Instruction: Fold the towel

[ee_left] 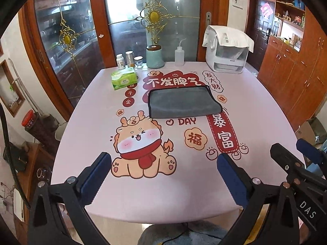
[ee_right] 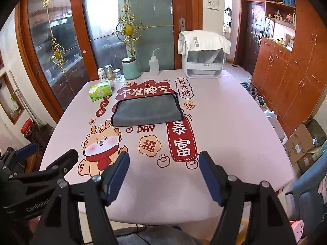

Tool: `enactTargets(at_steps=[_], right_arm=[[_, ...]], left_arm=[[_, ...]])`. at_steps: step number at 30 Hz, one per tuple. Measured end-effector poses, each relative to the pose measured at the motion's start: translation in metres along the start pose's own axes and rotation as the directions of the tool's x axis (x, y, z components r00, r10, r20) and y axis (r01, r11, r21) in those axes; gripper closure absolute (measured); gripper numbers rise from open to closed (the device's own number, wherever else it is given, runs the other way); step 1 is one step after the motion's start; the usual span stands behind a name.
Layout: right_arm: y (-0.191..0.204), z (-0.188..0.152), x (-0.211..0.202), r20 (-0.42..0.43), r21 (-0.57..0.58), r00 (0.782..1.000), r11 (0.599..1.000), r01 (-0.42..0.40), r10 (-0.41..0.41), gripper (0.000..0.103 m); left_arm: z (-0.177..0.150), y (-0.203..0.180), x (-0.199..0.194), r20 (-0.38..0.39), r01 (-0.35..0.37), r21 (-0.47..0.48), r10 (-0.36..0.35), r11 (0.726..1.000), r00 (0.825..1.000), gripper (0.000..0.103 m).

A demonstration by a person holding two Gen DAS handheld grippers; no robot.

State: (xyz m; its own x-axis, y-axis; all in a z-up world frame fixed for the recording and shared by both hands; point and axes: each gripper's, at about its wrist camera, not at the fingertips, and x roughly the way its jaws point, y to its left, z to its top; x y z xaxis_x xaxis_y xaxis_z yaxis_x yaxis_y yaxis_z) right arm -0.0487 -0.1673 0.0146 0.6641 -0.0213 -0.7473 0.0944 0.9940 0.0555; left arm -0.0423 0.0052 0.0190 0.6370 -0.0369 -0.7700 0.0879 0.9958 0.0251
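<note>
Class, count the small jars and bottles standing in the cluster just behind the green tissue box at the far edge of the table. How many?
3, side by side behind the tissue box: a white pill bottle on the left, a taller metal-coloured jar in the middle, a short glass jar on the right. None looks hidden.

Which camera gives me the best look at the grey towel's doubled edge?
The left wrist view: the grey microfibre towel with black trim looks larger, and its layered right edge is plain. The right wrist view shows the same towel smaller, off to the left, with that edge also visible.
</note>
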Motion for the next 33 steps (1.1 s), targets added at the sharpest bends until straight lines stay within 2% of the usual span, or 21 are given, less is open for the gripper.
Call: enactTargets(at_steps=[6,33], right_arm=[[0.004,0.003,-0.001,0.015,-0.013,1.000,1.000,0.002,-0.001,0.032],[0.002,0.014,0.015,-0.025,-0.010,1.000,1.000,0.012,-0.012,0.032]], left_arm=[[0.001,0.003,0.003,-0.006,-0.008,-0.007,0.008,1.000,1.000,0.000],[0.011,0.002,0.011,-0.031,-0.004,-0.015,0.004,1.000,0.999,0.000]])
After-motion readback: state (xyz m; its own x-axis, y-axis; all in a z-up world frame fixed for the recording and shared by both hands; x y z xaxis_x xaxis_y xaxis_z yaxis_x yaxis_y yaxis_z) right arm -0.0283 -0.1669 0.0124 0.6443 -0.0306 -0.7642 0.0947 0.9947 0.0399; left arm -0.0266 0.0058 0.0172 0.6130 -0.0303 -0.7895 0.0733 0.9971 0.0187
